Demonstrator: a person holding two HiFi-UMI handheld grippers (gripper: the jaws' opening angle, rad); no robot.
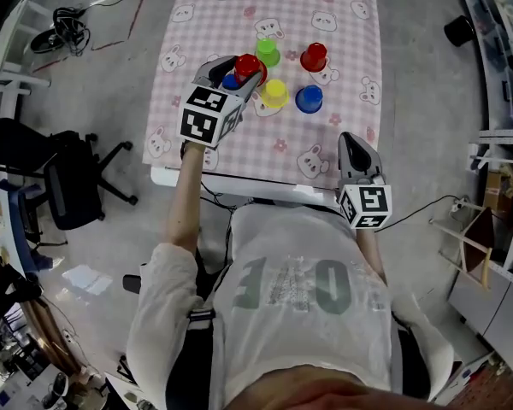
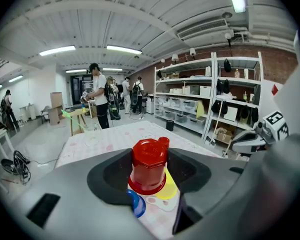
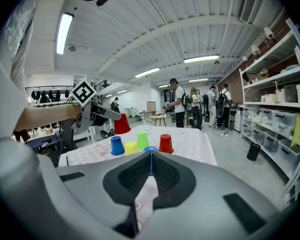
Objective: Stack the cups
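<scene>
**Left gripper holding a red cup; right gripper closed and empty**

On my left gripper view, the left gripper (image 1: 242, 77) has its jaws clamped on either side of an upside-down red cup (image 2: 149, 165). From the head view, that cup sits at about 10 o'clock of the yellow cup (image 1: 274, 93), near the middle of the pink checked cloth (image 1: 265, 143). A blue cup (image 1: 231, 81) shows just beneath the left gripper, at 9 o'clock of the yellow one.

The green cup (image 1: 268, 52) stands at 12 o'clock of the yellow cup, the other red cup (image 1: 314, 57) at 1 o'clock and the second blue cup (image 1: 309, 99) at 3 o'clock.

The right gripper (image 3: 150, 156) is at 5 o'clock, by the table's near edge. Its jaws are pressed together with nothing between them.
</scene>
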